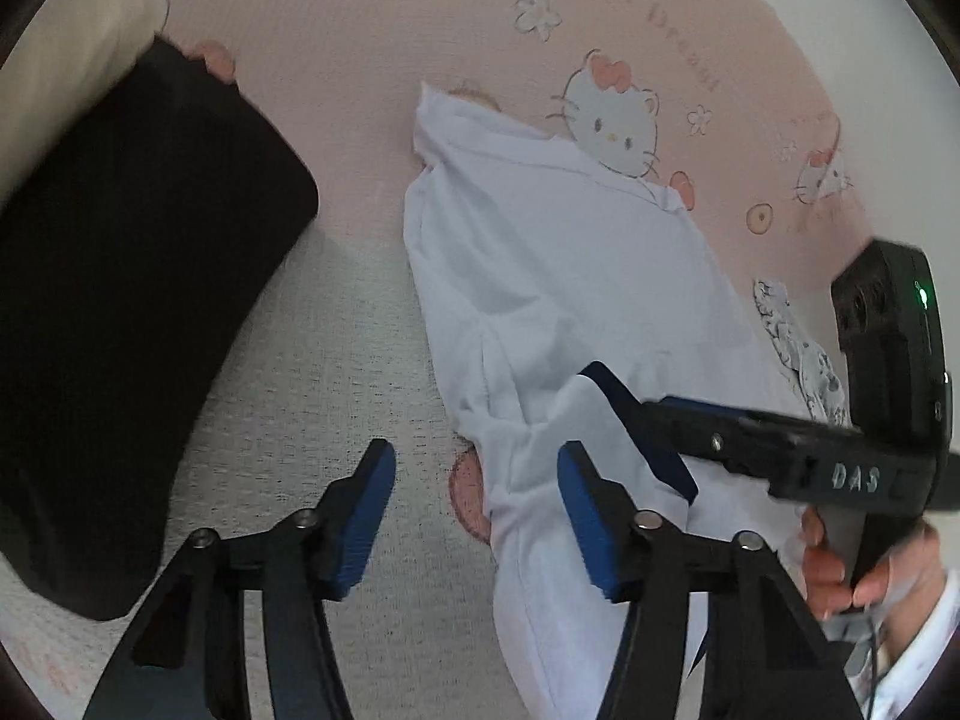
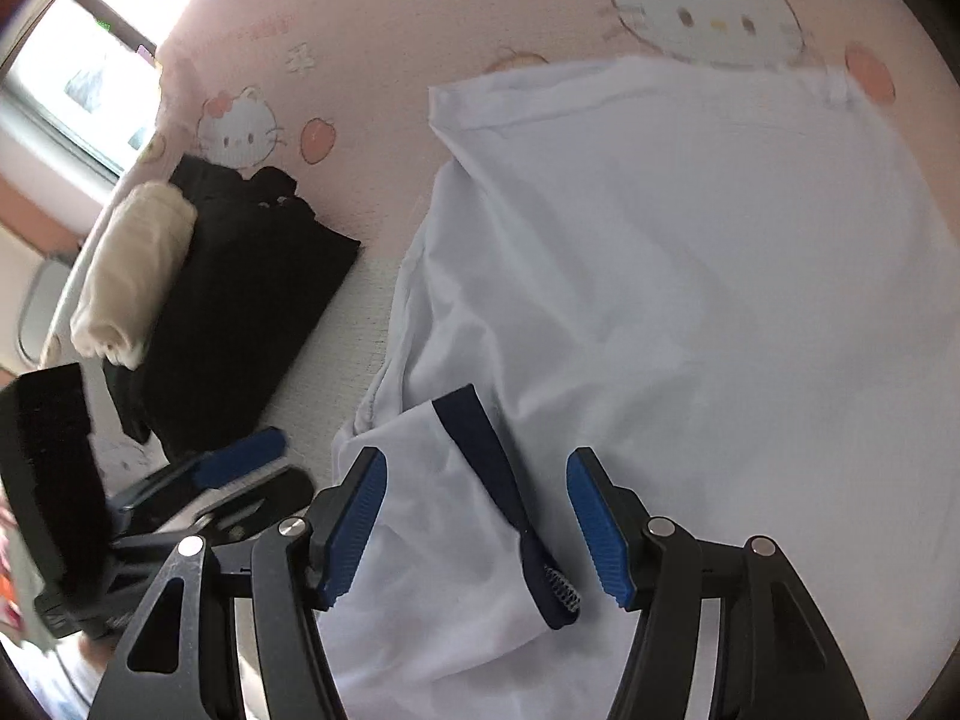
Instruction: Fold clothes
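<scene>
The white shirt (image 2: 690,276) lies partly spread on the pink cartoon-print sheet (image 1: 372,30), and everything else is placed from it. A sleeve with a navy cuff (image 2: 498,468) is turned in over the shirt's near end, so the step in hand looks like an early fold: sleeve tucked in, body not yet doubled over. The right gripper (image 2: 477,519) hangs over that cuff with its blue pads apart on either side of the band; it presses on nothing. The left gripper (image 1: 477,516) stands at the shirt's left edge, one pad over the cloth and the other over the bare sheet, jaws apart and empty as well. To the left of the shirt, well apart from it, sit a folded black garment (image 2: 252,300) and a cream roll (image 2: 132,270) resting on it, which look like clothes already done. Beyond the shirt's right edge a patterned piece (image 1: 798,348) peeks out. The next move probably calls for each gripper to pinch a near corner or edge, both layers together, lift evenly and carry the near end towards the far hem (image 2: 540,96) without dragging the tucked sleeve loose.
</scene>
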Demonstrator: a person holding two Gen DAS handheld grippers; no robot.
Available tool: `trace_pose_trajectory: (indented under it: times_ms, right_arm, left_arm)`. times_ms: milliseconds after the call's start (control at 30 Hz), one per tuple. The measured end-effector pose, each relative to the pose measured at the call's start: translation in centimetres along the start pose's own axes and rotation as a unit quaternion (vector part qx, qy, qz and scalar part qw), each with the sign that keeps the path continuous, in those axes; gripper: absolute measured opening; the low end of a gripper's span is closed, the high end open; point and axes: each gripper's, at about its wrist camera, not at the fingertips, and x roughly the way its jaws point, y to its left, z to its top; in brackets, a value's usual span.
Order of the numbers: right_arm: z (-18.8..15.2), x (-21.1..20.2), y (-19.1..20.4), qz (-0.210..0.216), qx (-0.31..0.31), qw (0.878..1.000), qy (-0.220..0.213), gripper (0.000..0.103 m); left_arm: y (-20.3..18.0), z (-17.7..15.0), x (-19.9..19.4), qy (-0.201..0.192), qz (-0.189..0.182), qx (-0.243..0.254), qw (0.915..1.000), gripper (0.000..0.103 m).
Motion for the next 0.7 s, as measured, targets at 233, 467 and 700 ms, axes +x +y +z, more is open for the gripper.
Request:
trace_pose_trajectory:
  times_ms: [233, 467, 700]
  right_arm:
    - [-0.5, 1.0, -0.4, 0.021, 0.012, 1.0, 0.014, 0.033]
    - [-1.2, 2.1, 0.9, -0.051, -0.023, 0.998, 0.018, 0.006]
    - [-1.9, 1.9, 1.0, -0.108, -0.022, 0.994, 0.023, 0.0]
  left_arm:
    - [0.1, -0.2, 2.5, 0.035, -0.032, -0.027, 0.9985, 0.044]
    - [-0.7, -0.2, 4.0, 0.042, 0.002, -0.001, 0.9991, 0.02]
    - [-0.9, 0.0, 4.1, 0.047, 0.033, 0.005, 0.9984, 0.017]
